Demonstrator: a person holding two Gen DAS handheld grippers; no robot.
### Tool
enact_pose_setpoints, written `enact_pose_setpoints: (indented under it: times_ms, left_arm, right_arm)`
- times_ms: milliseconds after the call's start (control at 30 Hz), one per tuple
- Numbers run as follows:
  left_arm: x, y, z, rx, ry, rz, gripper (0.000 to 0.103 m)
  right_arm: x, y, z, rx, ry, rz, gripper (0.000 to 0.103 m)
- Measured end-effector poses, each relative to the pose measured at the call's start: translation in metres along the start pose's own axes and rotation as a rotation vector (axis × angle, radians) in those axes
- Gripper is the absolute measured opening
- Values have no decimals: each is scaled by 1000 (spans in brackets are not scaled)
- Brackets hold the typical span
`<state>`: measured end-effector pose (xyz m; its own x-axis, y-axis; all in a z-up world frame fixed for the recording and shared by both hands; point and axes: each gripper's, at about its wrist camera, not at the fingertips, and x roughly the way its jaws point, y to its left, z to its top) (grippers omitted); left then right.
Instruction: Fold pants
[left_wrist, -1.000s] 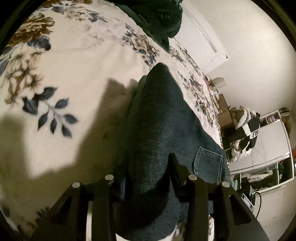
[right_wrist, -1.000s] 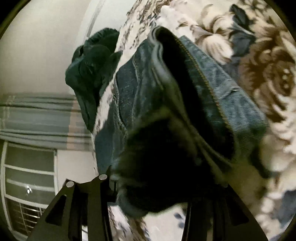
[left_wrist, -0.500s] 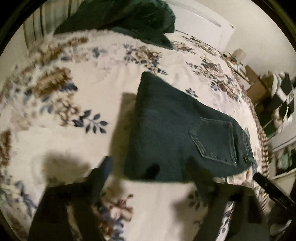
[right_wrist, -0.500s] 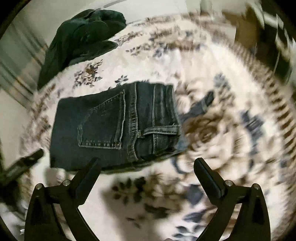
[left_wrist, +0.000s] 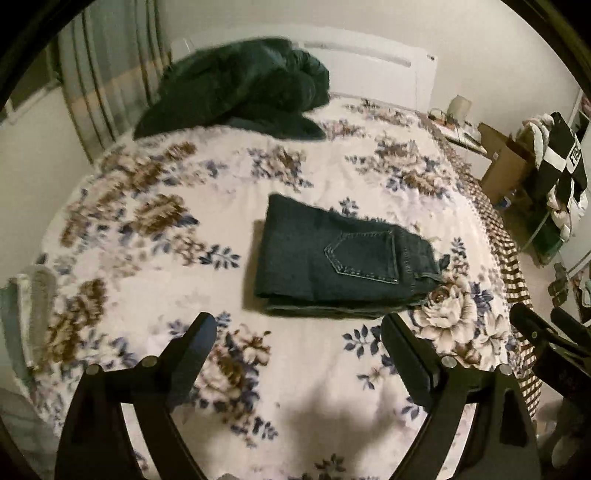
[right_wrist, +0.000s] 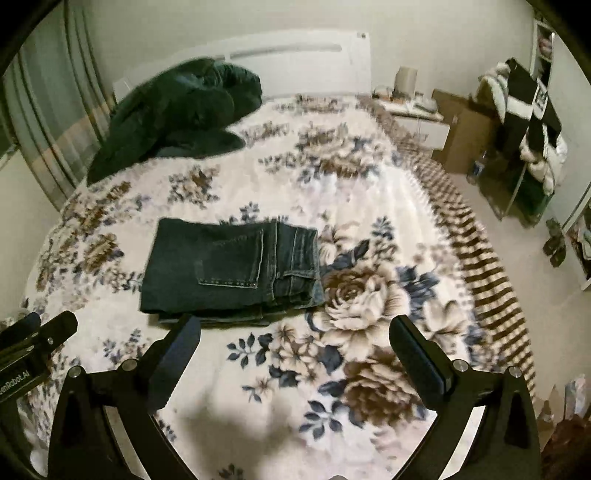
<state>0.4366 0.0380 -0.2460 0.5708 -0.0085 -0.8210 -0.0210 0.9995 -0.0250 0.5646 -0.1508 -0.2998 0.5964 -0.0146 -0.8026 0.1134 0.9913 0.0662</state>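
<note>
Dark blue jeans (left_wrist: 340, 258) lie folded in a flat rectangle on the floral bedspread (left_wrist: 155, 266), back pocket facing up. They also show in the right wrist view (right_wrist: 229, 266). My left gripper (left_wrist: 299, 328) is open and empty, held above the bed just short of the jeans' near edge. My right gripper (right_wrist: 295, 332) is open and empty, held back from the jeans, to their right. The left gripper shows at the left edge of the right wrist view (right_wrist: 33, 339).
A dark green jacket (left_wrist: 240, 92) is heaped at the head of the bed. A nightstand (right_wrist: 417, 114), a cardboard box (left_wrist: 506, 162) and a rack of clothes (right_wrist: 524, 110) stand right of the bed. Curtains (left_wrist: 107, 85) hang at the left.
Both grippers let go of the jeans and opened. They pulled back and up from the bed, leaving the jeans folded flat on the bedspread.
</note>
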Motion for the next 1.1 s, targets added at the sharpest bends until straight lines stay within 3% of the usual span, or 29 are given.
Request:
enact_pose_setpoints:
  times_ms: [367,567,867,1100]
  left_arm:
    - [-188,-26,-26,-16,-154,30,91]
    - [-270,-33,-44,-24,-213,45,91]
    - [-339,-25,-66,-12,-261,73,91]
    - [-364,-19,-83,5,-264,85,91]
  right_arm:
    - [-229,-28,-16,-31,-146,74,103]
    - [-339,-36,-33,-58,-216,103,103]
    - [-454,-25,-61,-94,-263,109,103]
    - [-511,-11,-77,-110,-310,84,103]
